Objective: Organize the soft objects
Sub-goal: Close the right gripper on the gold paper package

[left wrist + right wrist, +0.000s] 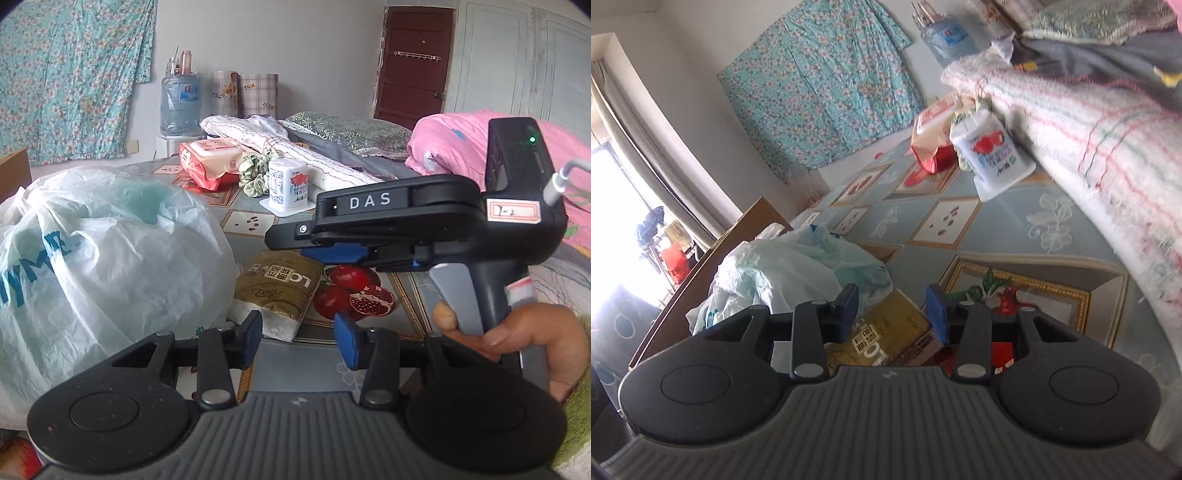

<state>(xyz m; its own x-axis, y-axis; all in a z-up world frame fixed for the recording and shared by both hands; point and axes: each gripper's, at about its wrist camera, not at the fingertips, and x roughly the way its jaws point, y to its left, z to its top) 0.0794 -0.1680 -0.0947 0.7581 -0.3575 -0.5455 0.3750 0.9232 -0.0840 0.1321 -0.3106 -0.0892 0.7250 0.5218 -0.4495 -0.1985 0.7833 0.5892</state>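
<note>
Here, from my left wrist camera: my left gripper [298, 334] hangs low over the patterned tablecloth [251, 221], its blue pads parted with nothing pressed between them, so I log it as released. Just beyond its fingertips lies a gold tissue pack [277, 291], flat on the cloth and touching a large crumpled white plastic bag [103, 251] on its left. My right gripper [291, 238] reaches in from the right, held by a hand [517, 343], its tip above the far end of the gold pack; whether its pads touch the pack I cannot tell from this side. Further back stand a white jar with a red label [288, 184], a green scrunchie [255, 173] and a red wipes pack [210, 162], all close together, with a rolled striped towel [295, 147] and a pink quilt [461, 140] behind. From my right wrist camera, tilted and partly blurred: the right gripper [892, 314] shows its pads apart over the gold tissue pack [886, 332], which sits below and between them without visible contact; I log it as released. The plastic bag [786, 273] lies to the left, the jar [990, 147] and towel [1089, 133] further off.
</note>
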